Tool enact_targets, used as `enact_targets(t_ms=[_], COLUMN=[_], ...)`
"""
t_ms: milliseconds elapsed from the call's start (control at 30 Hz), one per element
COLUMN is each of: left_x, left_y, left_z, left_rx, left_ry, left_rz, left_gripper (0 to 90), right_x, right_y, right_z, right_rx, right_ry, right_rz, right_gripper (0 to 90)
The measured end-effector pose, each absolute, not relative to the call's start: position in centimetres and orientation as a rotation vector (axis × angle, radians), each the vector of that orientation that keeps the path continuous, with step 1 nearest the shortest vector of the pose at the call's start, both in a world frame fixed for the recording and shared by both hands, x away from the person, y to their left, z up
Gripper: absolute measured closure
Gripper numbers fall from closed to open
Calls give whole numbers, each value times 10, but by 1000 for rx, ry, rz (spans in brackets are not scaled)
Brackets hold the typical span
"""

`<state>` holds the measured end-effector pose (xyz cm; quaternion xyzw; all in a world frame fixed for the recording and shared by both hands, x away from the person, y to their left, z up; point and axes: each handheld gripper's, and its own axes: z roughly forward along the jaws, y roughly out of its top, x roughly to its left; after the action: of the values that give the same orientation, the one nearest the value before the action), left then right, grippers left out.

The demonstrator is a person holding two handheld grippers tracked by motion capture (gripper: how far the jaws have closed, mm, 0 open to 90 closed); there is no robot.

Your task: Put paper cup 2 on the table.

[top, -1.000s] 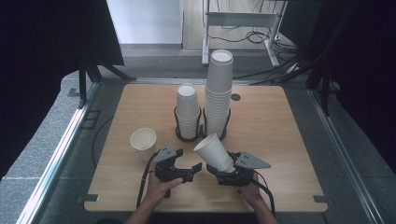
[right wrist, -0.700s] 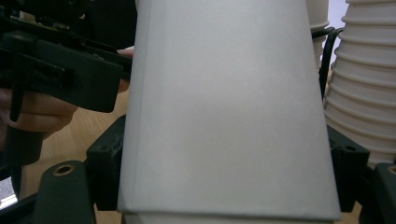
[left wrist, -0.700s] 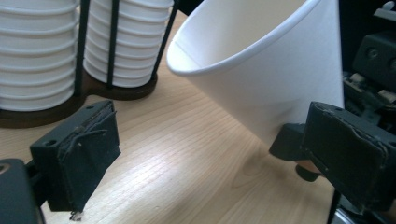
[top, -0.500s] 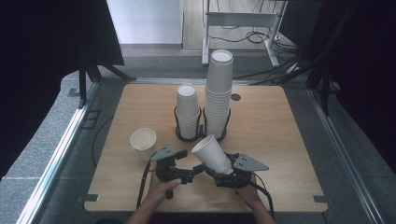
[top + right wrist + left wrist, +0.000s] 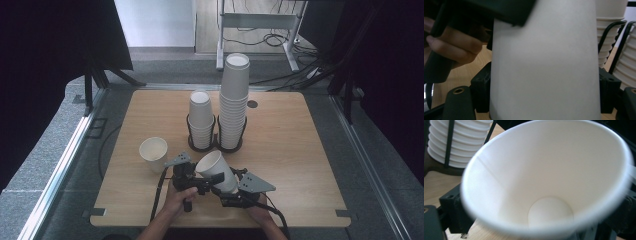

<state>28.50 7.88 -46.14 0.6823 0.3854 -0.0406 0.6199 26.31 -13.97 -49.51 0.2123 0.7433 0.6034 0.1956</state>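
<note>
A: Where's the paper cup (image 5: pixel 216 170)?

B: Tilted above the near edge of the surface (image 5: pixel 300 145), between both grippers. The right gripper (image 5: pixel 227 192) has its jaws clamped on the cup's sides.

A: And the left gripper (image 5: pixel 210 181)?

B: Its jaws have just been closing at the cup's rim; whether they pinch it, I can't tell. Another cup (image 5: pixel 153 152) stands to the left.

lab test bay: black curtains (image 5: pixel 60 45), grey carpet (image 5: pixel 45 160), floor cables (image 5: pixel 260 37), wooden bench (image 5: pixel 300 135).
</note>
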Motion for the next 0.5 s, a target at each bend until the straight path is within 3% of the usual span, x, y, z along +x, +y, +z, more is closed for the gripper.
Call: enact_targets(t_ms=[500], left_x=[282], left_y=[73], left_z=[-462], left_rx=[1592], left_ry=[869], left_rz=[-18], left_gripper=[113], right_x=[264], right_y=[-139], right_z=[-498], right_rx=[586], right_ry=[2120], right_rz=[1651], right_gripper=[213])
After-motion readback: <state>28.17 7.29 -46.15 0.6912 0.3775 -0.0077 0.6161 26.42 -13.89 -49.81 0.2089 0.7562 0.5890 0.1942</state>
